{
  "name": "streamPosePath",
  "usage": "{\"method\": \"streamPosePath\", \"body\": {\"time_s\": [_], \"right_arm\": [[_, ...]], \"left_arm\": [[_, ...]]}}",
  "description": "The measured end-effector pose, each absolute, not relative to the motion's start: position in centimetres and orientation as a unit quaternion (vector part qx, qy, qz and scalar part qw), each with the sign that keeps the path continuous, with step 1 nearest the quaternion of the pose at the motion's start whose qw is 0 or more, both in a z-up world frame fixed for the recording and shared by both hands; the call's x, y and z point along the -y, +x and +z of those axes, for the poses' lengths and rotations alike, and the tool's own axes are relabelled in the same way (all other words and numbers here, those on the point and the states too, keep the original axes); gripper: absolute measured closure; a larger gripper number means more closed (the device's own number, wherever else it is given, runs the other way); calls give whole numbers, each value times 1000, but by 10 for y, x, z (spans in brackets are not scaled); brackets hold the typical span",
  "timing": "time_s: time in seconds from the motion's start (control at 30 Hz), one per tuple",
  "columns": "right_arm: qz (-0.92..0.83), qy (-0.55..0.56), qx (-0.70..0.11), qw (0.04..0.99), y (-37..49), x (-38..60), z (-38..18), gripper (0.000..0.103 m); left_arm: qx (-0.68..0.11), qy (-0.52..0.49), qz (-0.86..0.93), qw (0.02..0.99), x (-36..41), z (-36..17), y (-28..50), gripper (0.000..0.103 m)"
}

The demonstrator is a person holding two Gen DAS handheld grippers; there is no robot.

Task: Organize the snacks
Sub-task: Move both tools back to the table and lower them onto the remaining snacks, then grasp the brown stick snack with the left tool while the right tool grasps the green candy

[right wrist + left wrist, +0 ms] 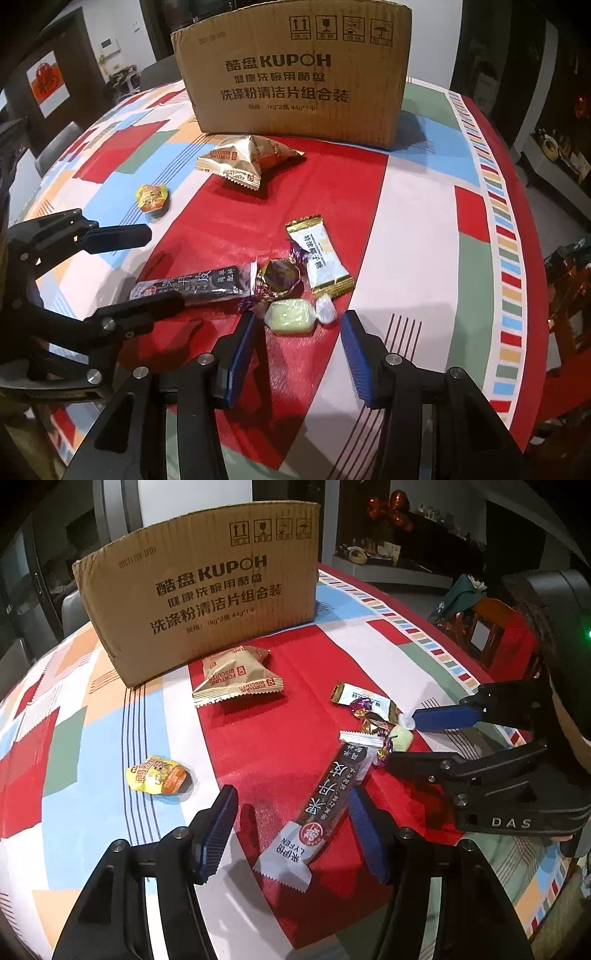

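On the table (417, 229), my left gripper (291, 827) straddles the long bar (325, 801), my right gripper (299, 332) the green candy (291, 318); both gape, gripping nothing.

— Desk: What surrounds the table (424, 221)?

— Operator: I see its patchwork cloth in red, blue, green. Left of the table, a dark door with a red poster (48, 83); right of it, a low white shelf (388, 568) of ornaments. Dim room beyond.
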State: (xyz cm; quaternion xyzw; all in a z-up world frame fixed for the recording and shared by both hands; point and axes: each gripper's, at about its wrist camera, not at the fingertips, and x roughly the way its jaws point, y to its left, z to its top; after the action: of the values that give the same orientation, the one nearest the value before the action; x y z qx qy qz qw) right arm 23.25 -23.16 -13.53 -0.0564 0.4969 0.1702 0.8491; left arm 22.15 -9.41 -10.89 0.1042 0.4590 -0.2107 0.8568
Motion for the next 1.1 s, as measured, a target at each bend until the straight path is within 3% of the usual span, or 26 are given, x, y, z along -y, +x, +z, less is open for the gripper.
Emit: {"method": "streamPosePath", "body": {"time_s": [0.2,0.27,0.4,0.5,1.1], "right_arm": [[169,-57,-492,852,236,229,-136,56],[169,-59,-489,854,235,228,-136,64],[172,-56,-488,854,234,229,-136,67],[172,-46,-489,854,232,231,-135,69],[172,-5,-443,880,210,239,-93,71]], "left_arm": [[-463,95,-221,853,97,-111,226,56],[-467,87,-226,850,97,-111,227,61],[-480,63,-239,842,98,-115,230,76],[-482,54,-239,842,96,-116,230,80],[-439,14,-220,871,85,-75,210,81]]}}
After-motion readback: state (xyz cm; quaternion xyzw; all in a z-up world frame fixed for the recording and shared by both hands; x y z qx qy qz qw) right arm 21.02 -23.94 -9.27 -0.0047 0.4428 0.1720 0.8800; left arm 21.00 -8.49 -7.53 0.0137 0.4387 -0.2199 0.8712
